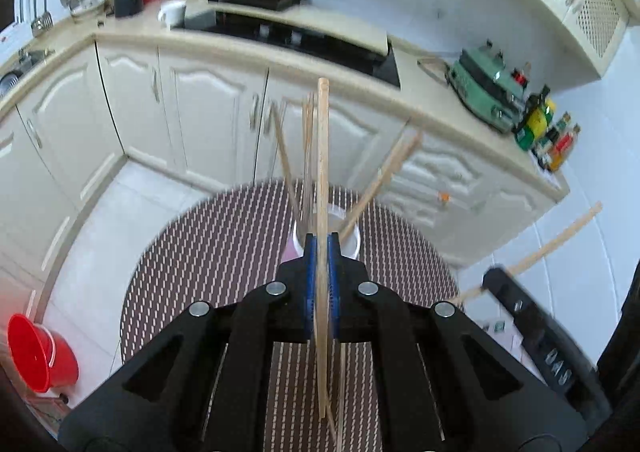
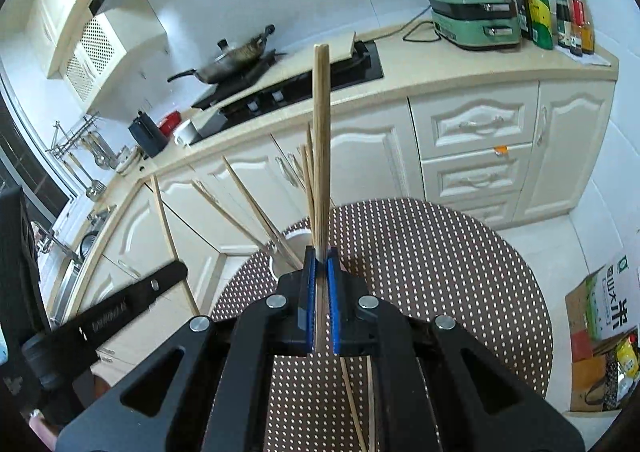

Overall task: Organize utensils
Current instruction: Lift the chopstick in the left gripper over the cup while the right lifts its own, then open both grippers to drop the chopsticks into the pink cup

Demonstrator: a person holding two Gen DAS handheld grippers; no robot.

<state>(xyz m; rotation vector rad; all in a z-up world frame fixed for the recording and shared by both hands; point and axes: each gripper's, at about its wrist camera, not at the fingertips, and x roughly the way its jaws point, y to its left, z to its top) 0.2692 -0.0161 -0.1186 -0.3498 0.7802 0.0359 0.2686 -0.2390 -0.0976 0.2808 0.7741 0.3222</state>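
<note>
Above the round mat (image 1: 224, 252), left view: our left gripper (image 1: 322, 248) angles downward, pinching one chopstick (image 1: 322, 155) over the cup (image 1: 352, 242). Right view: our right gripper (image 2: 321, 258) angles downward, clamping chopsticks (image 2: 321, 131) beside the cup (image 2: 298, 238).

A white cup (image 1: 352, 242) stands on the round patterned table (image 1: 224, 252).

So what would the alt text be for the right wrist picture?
The right gripper, blue-padded, is shut on a wooden chopstick that points up over a round table with a dotted mat. Behind it a white cup holds more chopsticks, the left gripper enters at left, and a kitchen counter runs across the back.
</note>
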